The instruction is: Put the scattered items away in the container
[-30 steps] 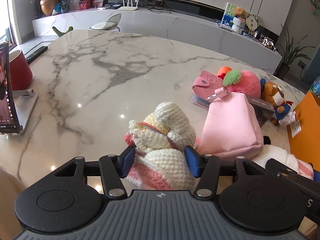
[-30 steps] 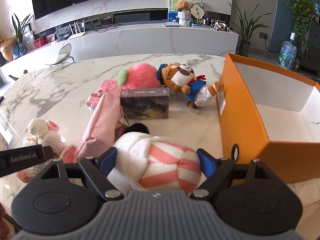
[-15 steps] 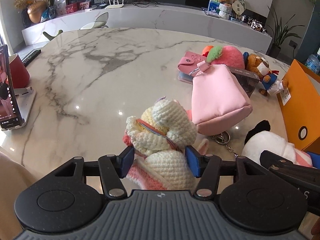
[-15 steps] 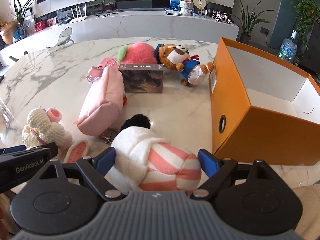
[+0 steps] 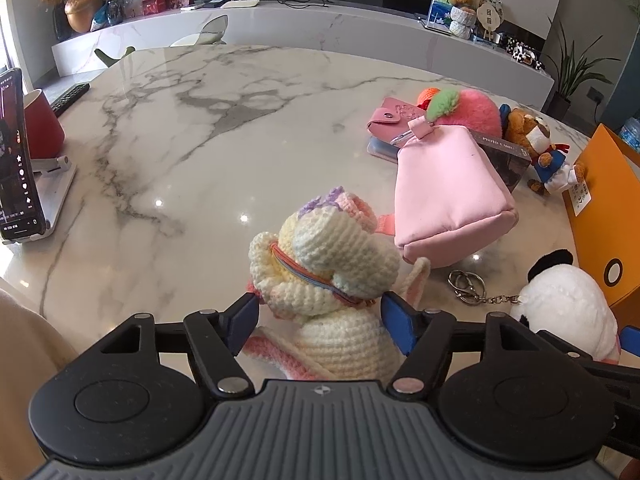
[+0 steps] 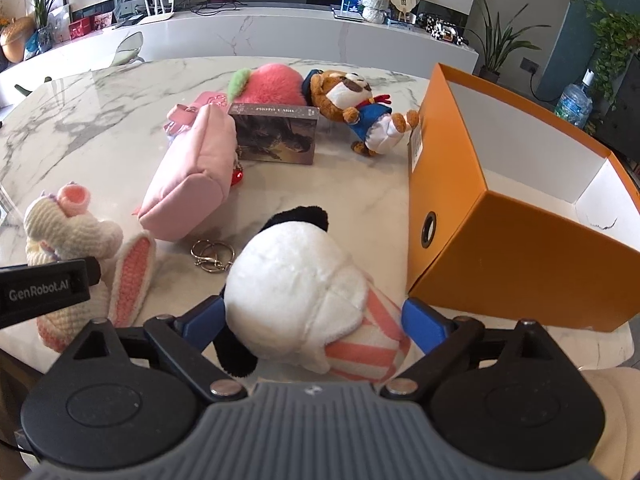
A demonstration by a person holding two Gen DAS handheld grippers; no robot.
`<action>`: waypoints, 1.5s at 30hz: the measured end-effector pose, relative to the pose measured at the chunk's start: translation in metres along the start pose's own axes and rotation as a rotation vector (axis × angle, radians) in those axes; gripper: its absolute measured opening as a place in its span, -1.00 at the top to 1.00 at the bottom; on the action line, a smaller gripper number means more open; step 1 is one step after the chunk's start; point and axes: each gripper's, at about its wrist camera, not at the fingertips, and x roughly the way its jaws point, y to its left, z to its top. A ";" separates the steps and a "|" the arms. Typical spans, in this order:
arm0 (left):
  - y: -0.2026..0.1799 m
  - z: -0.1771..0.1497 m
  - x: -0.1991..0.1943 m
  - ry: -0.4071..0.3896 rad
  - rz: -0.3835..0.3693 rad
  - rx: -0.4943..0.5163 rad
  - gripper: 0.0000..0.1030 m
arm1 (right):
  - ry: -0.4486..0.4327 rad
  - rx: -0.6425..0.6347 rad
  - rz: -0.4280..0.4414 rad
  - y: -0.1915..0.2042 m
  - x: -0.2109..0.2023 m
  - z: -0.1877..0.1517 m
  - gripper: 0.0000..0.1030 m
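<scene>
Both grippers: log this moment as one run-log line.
left gripper: shut on crochet bunny | right gripper: shut on panda plush | orange box: open, holds no toys

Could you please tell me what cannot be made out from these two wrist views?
- Left wrist view: the orange cardboard box is cut off by the right edge.
- Left wrist view: the cream crocheted bunny has its lower body hidden behind the left gripper.
- Right wrist view: the floor of that box near its front wall is hidden.

Your marble table [image 6: 100, 92] carries the pink pouch [image 6: 192, 176] at eleven o'clock, the orange box [image 6: 500, 236] at two.
</scene>
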 end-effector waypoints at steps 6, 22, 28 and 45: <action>-0.002 -0.001 0.004 0.007 0.007 0.006 -0.58 | 0.015 0.009 -0.007 -0.002 0.006 -0.001 -0.92; -0.007 -0.002 0.004 -0.006 0.007 0.051 -0.42 | -0.004 -0.039 -0.024 0.005 0.010 -0.003 -0.93; -0.010 -0.001 -0.002 -0.032 -0.016 0.063 -0.25 | -0.038 -0.024 0.000 0.002 0.002 -0.002 -0.72; -0.017 0.003 -0.035 -0.119 -0.054 0.071 0.53 | -0.174 0.016 0.014 -0.006 -0.033 0.004 -0.67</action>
